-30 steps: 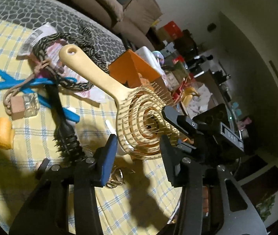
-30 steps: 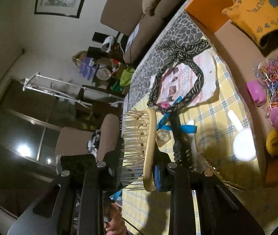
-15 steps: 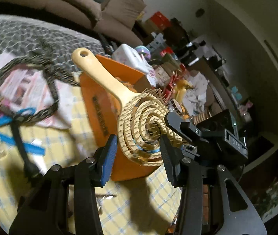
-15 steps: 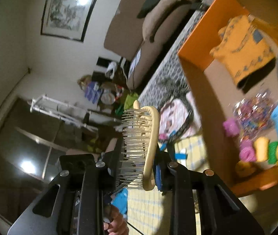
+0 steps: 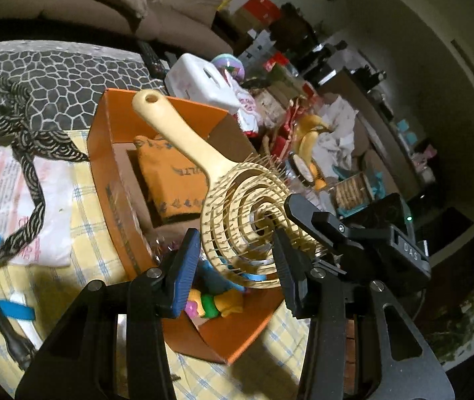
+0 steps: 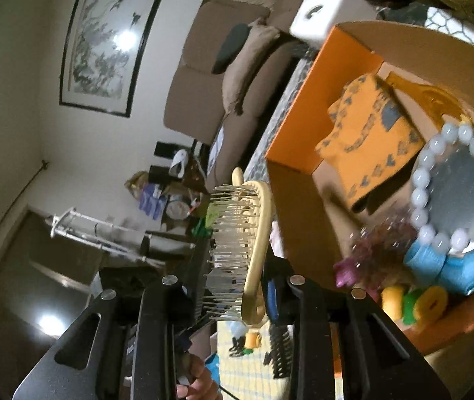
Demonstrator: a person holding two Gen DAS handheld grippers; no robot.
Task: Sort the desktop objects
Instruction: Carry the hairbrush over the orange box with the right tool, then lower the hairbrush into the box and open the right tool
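Right wrist view shows the right claw pinching the cream hairbrush by its head, bristles sideways, held in the air just beside the orange box. Left wrist view has the left claw spread wide, gripping nothing, with the brush handle angled above that box, where an orange cloth lies.

left gripper: jaws apart, holding nothing | right gripper: jaws clamped, holding

Hairbrush above box
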